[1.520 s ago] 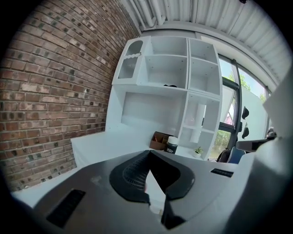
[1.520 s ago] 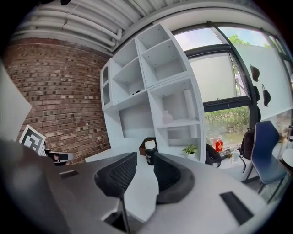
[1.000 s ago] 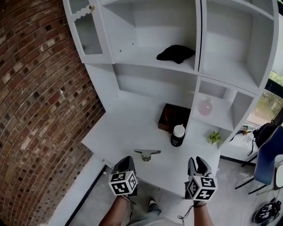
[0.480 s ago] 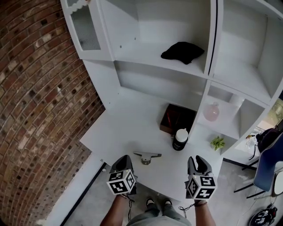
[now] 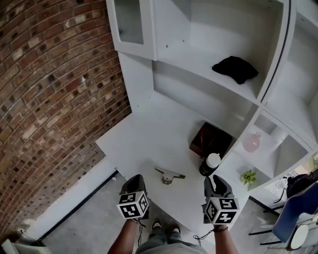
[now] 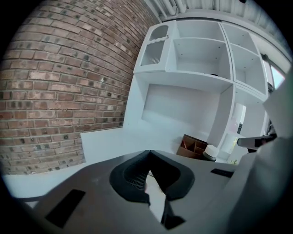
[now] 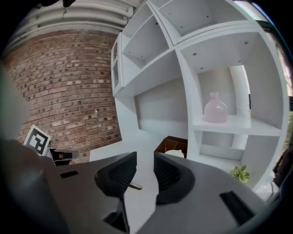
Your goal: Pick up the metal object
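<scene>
Approach step; nothing grasped yet. Metal object (image 5: 169, 174) lies on white desk (image 5: 149, 144) near front edge, ahead of both grippers. Left gripper (image 5: 135, 179) jaw tips pressed together, empty. Right gripper (image 5: 214, 181) jaws slightly apart, empty. Next: reach forward, straddle object, close.

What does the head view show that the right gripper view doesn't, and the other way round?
Only the head view: the black cloth on an upper shelf, and the whole metal object lying on the white desk. Only the right gripper view: a close look along the right gripper, jaws apart with nothing held, and ceiling pipes. Both: the pink vase, small plant, brown box and brick wall; the gripper view catches just one end of the metal object.
</scene>
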